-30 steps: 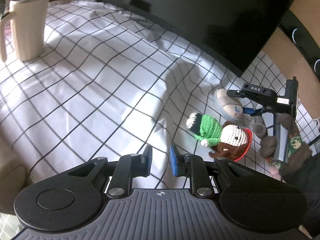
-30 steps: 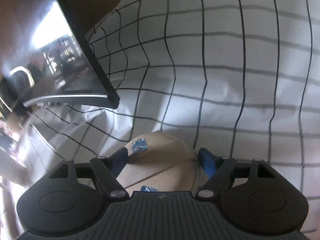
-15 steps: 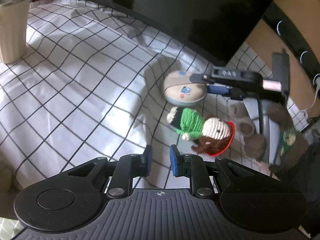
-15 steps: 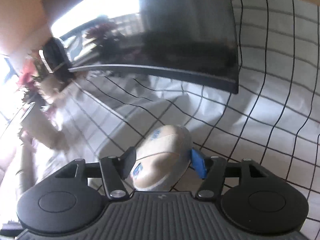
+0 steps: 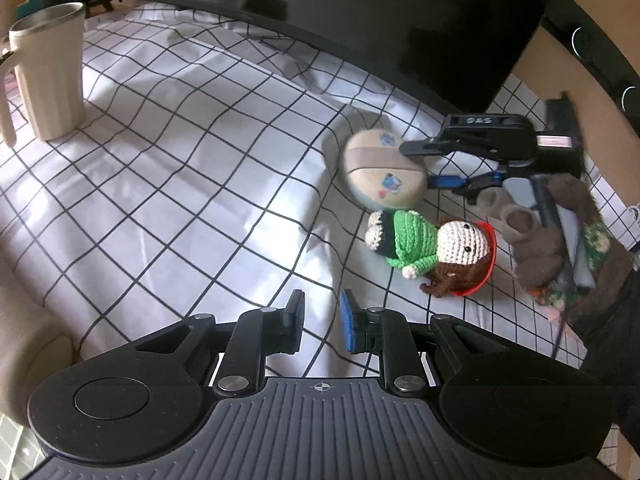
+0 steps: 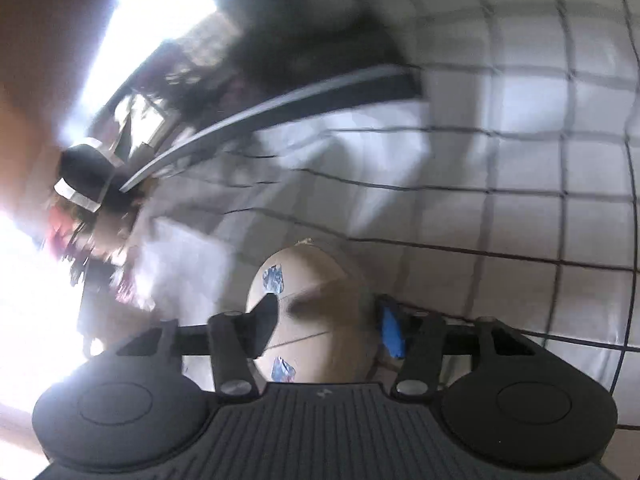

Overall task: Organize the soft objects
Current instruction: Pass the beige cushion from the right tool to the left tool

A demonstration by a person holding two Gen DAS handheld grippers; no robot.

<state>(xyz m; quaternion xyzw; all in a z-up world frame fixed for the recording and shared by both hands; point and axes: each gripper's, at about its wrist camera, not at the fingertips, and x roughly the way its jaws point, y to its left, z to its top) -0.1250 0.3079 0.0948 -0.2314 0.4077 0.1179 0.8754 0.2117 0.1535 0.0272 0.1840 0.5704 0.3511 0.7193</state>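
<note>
A beige oval cushion (image 5: 384,172) with small blue patches sits between the fingers of my right gripper (image 5: 418,164), which comes in from the right. In the right wrist view the cushion (image 6: 316,312) fills the gap of the right gripper (image 6: 328,316); the jaws are closing and the pads press its sides. Just in front of it a crochet doll (image 5: 420,240) in a green sweater, with brown hair and a red hat, lies on the checked cloth (image 5: 180,160). My left gripper (image 5: 322,312) hovers near the doll's left, shut and holding nothing.
A brown plush toy (image 5: 536,248) lies at the right under the right gripper's body. A large black monitor (image 5: 360,12) overhangs the back of the cloth. A beige mug (image 5: 48,72) stands at the far left. A person's dark sleeve (image 5: 612,340) shows at the right edge.
The right gripper's jaws have narrowed onto the beige cushion, and gripper and cushion have swung left, away from the doll. The left gripper stays shut in about the same spot.
</note>
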